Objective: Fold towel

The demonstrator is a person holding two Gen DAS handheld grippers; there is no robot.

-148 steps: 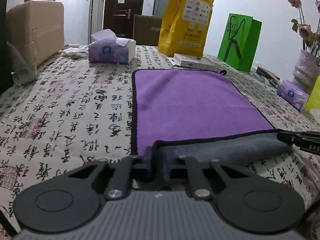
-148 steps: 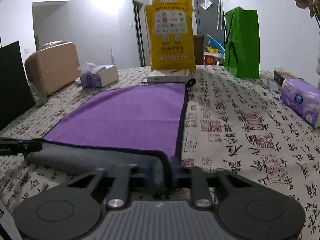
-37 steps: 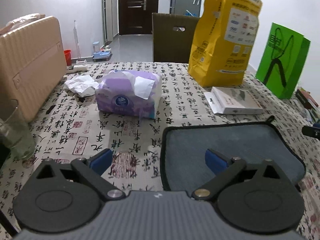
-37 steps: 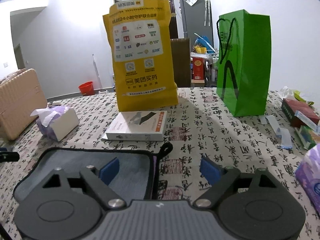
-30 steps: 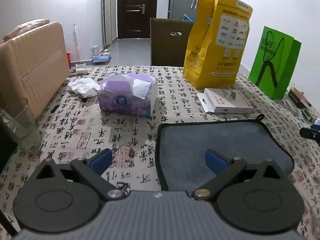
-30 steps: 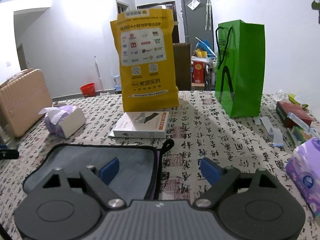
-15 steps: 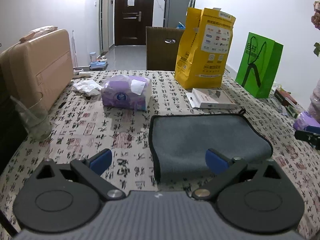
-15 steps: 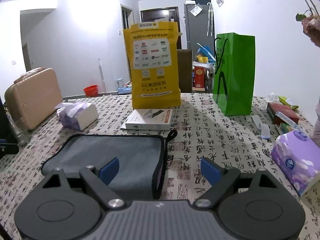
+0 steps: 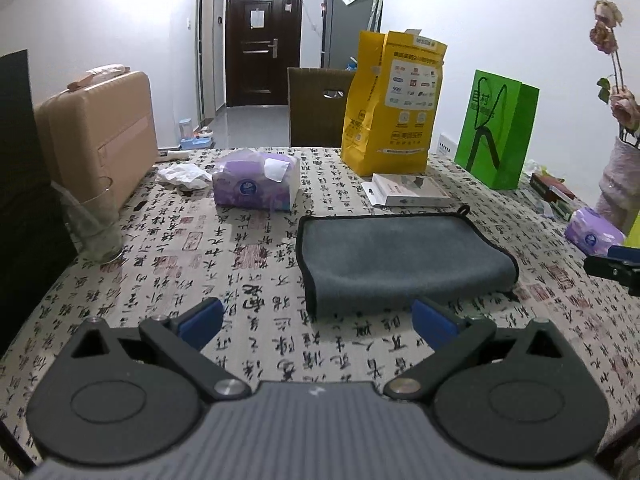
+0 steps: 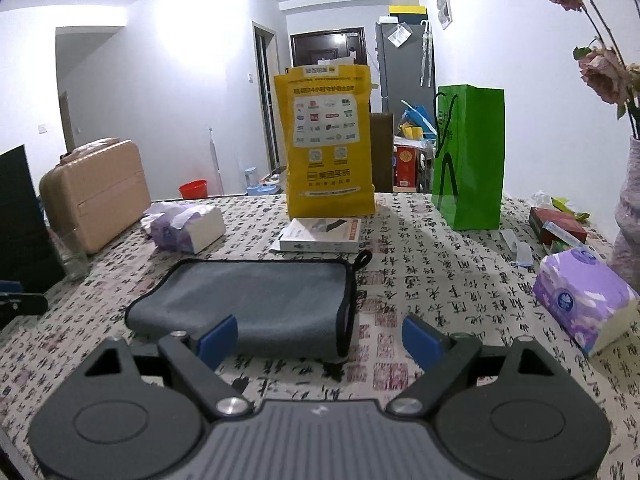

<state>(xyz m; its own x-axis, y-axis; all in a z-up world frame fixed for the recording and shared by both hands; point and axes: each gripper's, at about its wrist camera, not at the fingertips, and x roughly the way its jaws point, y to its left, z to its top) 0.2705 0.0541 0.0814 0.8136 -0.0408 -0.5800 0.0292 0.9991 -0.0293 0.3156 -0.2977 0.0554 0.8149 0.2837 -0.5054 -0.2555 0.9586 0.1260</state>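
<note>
The towel (image 9: 400, 256) lies folded in half on the table, grey side up with a black hem; it also shows in the right wrist view (image 10: 256, 304). Its hanging loop (image 10: 362, 258) sticks out at the far right corner. My left gripper (image 9: 318, 322) is open and empty, held above the table short of the towel's near left corner. My right gripper (image 10: 320, 338) is open and empty, just short of the towel's near right corner. The right gripper's tip shows at the right edge of the left wrist view (image 9: 614, 266).
The table carries a calligraphy-print cloth (image 9: 224, 280). A purple tissue box (image 9: 256, 186), white flat box (image 9: 408, 196), yellow bag (image 9: 396, 104) and green bag (image 9: 496, 128) stand behind the towel. A glass (image 9: 94, 220) and tan suitcase (image 9: 96, 144) are left. Another tissue pack (image 10: 580, 296) lies right.
Both grippers let go of the towel's near edge after carrying it over to the far edge, then pulled back and up. The towel now lies folded, grey side up.
</note>
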